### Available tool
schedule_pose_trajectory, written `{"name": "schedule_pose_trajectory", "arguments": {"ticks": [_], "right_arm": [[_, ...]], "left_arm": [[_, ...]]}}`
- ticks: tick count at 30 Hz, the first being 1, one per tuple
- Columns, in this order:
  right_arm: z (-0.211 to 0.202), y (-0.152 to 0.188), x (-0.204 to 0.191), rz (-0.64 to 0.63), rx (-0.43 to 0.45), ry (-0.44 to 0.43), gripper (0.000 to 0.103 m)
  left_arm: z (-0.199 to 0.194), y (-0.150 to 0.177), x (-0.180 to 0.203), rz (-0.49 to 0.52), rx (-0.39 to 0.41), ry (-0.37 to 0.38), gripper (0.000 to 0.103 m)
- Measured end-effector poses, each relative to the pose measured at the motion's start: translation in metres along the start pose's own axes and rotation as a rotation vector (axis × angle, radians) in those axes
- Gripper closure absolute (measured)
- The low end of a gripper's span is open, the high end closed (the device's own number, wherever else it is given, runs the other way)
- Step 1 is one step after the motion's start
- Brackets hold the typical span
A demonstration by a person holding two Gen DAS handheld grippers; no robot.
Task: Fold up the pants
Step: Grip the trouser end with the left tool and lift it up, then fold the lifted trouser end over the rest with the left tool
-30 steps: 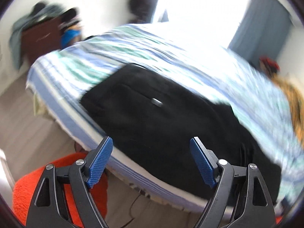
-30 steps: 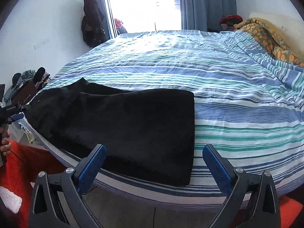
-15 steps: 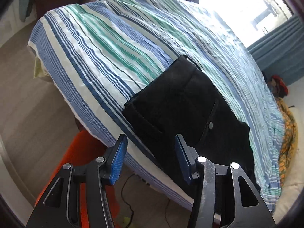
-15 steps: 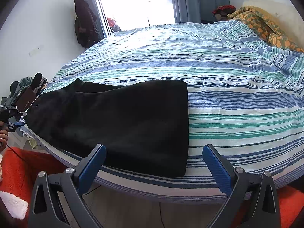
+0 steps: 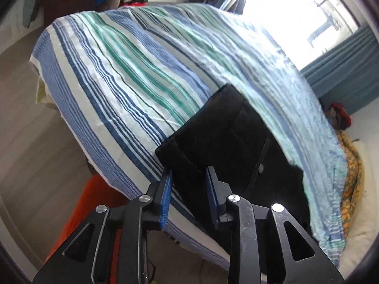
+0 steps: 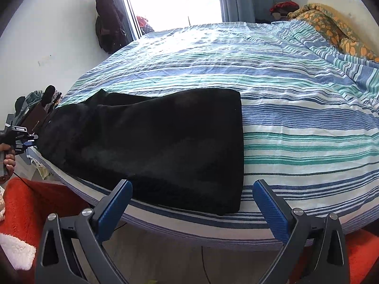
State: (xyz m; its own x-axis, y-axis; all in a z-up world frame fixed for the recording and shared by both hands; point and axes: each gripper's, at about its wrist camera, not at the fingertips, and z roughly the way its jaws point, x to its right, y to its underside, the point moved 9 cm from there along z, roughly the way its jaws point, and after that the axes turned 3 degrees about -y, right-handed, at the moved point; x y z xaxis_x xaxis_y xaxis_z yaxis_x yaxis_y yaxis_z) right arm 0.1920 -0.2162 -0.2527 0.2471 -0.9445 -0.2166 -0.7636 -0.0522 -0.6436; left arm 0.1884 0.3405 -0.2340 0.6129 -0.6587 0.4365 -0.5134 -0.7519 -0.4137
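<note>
While the black, soft-looking fabric pants (image 6: 151, 146) lie flat along the near edge of the bed with the blue, green and white striped cover (image 6: 284, 108), already doubled leg over leg, the left gripper (image 5: 189, 196) sits at their waistband end and the right gripper (image 6: 191, 210) hangs in front of the hem end. The left jaws have just been closing and now stand narrow, with the waistband corner between the 2 blue pads; whether the pads already press the cloth I cannot tell, so I read it as not yet a firm hold. The right jaws are spread wide with nothing in them, the hem edge just beyond and between them. The cloth looks thick, limp and matte, so it should be light, drape under its own weight and grip well without slipping; it is not fragile, though a loose layer could slide off the 1 beneath. The best hold seems to be the stiffer waistband corner on the left and the hem corner on the right, pinching both layers together. An orange rug (image 6: 40, 210) shows on the floor below.
</note>
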Motion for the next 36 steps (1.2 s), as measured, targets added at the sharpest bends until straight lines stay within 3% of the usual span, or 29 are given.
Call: {"name": "schedule_pose_trajectory", "arguments": {"ticks": [2,4,6,11,16,17,21,25,29,32,36], "right_arm": [[0.0,0.001,-0.003,-0.012,-0.001,-0.001,0.002],[0.002,0.003,-0.003,-0.013,-0.009,-0.002,0.002],[0.004,0.004,-0.002,-0.008,-0.017,0.0,0.002],[0.0,0.001,0.001,0.005,-0.005,0.005,0.002],[-0.002,0.004,0.009,0.026,-0.011,0.022,0.002],[-0.002,0.005,0.012,0.032,-0.013,0.026,0.002],[-0.003,0.007,0.018,0.053,-0.011,0.036,0.002],[-0.006,0.006,0.022,0.067,-0.001,0.036,0.002],[-0.007,0.004,0.025,0.079,0.013,0.027,0.002],[-0.008,-0.001,0.029,0.096,0.028,0.02,0.002],[-0.01,-0.006,0.034,0.123,0.045,0.015,0.002]], "left_arm": [[-0.018,-0.002,-0.011,-0.077,0.084,0.021,0.041],[-0.021,-0.001,-0.016,-0.124,0.101,0.063,0.041],[-0.011,0.006,-0.012,-0.136,0.054,0.099,0.049],[0.023,0.018,0.0,-0.096,-0.006,0.083,0.05],[0.042,0.012,0.004,-0.17,-0.016,0.212,0.05],[0.044,0.01,0.001,-0.2,-0.017,0.238,0.053],[0.04,0.007,-0.009,-0.321,-0.009,0.346,0.081],[0.01,0.001,0.021,-0.153,0.047,0.286,0.087],[-0.052,0.008,0.098,0.137,0.134,0.292,0.087],[-0.089,0.04,0.17,0.365,0.163,0.326,0.087],[-0.102,0.119,0.27,0.675,0.139,0.353,0.086]]}}
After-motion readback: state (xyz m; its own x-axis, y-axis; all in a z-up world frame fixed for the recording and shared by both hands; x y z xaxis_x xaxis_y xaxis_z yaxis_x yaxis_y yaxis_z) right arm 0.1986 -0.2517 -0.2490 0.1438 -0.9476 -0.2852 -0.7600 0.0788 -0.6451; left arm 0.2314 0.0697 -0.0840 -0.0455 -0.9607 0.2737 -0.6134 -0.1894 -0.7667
